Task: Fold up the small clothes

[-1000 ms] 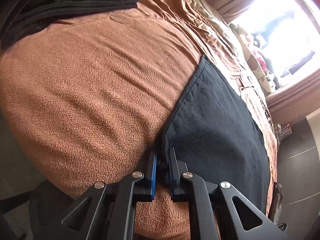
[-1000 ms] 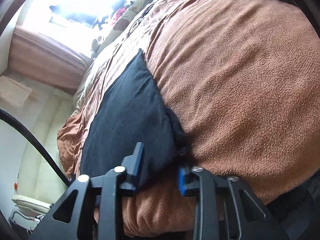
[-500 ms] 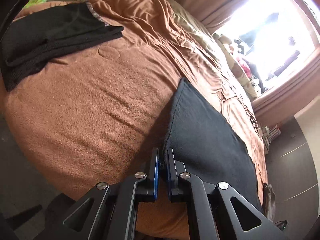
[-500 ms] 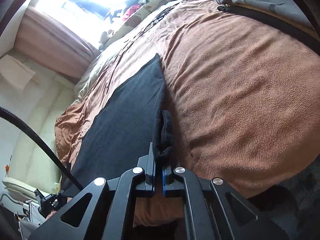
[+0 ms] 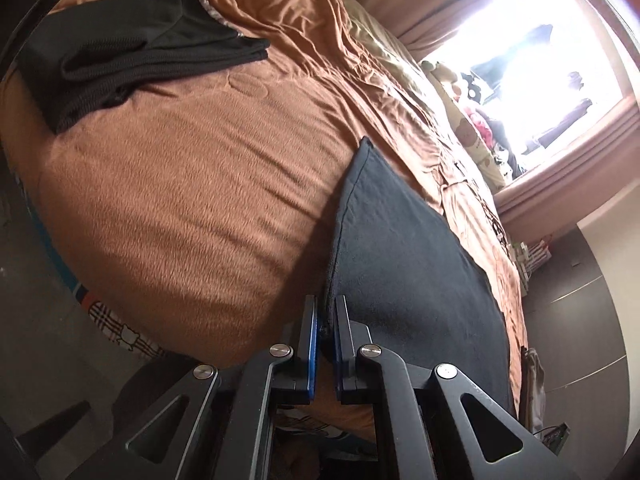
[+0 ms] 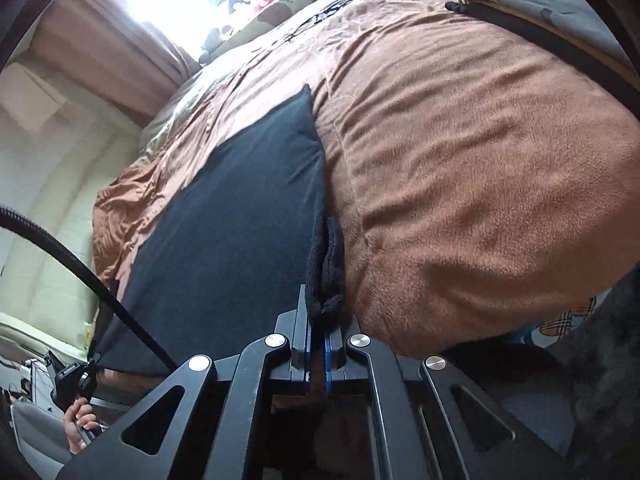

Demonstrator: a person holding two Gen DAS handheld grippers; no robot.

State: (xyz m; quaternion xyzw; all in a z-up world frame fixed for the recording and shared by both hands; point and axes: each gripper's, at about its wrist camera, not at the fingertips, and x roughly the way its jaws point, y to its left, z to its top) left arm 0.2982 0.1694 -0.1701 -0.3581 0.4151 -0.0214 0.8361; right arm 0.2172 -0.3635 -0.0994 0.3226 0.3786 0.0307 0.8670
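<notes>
A dark navy cloth [image 5: 408, 264] is stretched over the brown fleece blanket [image 5: 180, 200] of a bed. My left gripper [image 5: 326, 320] is shut on the cloth's near corner, and the edge runs away from its blue pads. In the right wrist view the same cloth [image 6: 240, 220] spreads to the left, and my right gripper [image 6: 318, 320] is shut on a bunched corner of it. That corner is lifted slightly above the blanket [image 6: 460, 180]. The cloth hangs taut between the two grippers.
Folded black clothes [image 5: 132, 60] lie at the far left of the bed. A grey and black stack [image 6: 552, 4] sits at the bed's right edge. Soft toys [image 5: 476, 120] line the bright window. A hand [image 6: 80, 420] holds the other gripper's handle by a black cable [image 6: 80, 264].
My right gripper has gone from open to shut on the cloth's corner. Both grippers have risen and pulled back, lifting the near edge; more of the bed shows.
</notes>
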